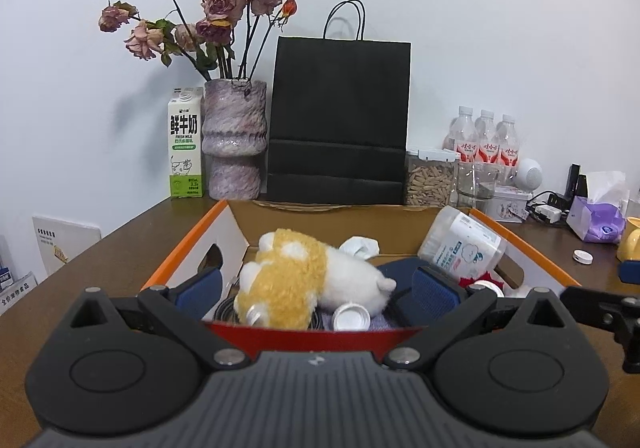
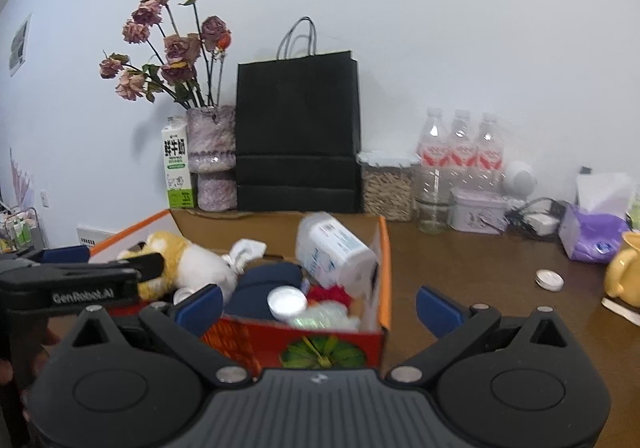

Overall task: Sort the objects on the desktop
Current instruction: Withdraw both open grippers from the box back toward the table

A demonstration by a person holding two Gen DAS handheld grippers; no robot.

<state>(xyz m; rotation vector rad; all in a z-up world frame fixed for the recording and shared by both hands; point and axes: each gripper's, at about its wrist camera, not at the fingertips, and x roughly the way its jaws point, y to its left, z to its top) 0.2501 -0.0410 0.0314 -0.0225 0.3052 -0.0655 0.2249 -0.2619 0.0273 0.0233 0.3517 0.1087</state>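
Observation:
An open cardboard box (image 1: 532,252) with orange rims and a red front holds a yellow-and-white plush toy (image 1: 304,280), a tilted white cotton-swab tub (image 1: 464,244), white caps (image 1: 351,316), a navy item and something red. My left gripper (image 1: 316,290) is open at the box's near wall, with the plush lying beyond its blue pads. My right gripper (image 2: 319,308) is open too, straddling the box's front right corner (image 2: 380,332) with nothing held. The plush (image 2: 192,264) and the tub (image 2: 336,252) show there as well. The left gripper's body (image 2: 100,276) reaches in from the left.
On the brown table (image 2: 480,268), right of the box, lie a white cap (image 2: 549,280), a yellow mug (image 2: 624,276) and a purple tissue pack (image 2: 592,236). Along the wall stand a milk carton (image 1: 185,143), a vase of dried roses (image 1: 234,135), a black paper bag (image 1: 340,123), a seed jar (image 1: 430,179), a glass and water bottles (image 1: 486,139).

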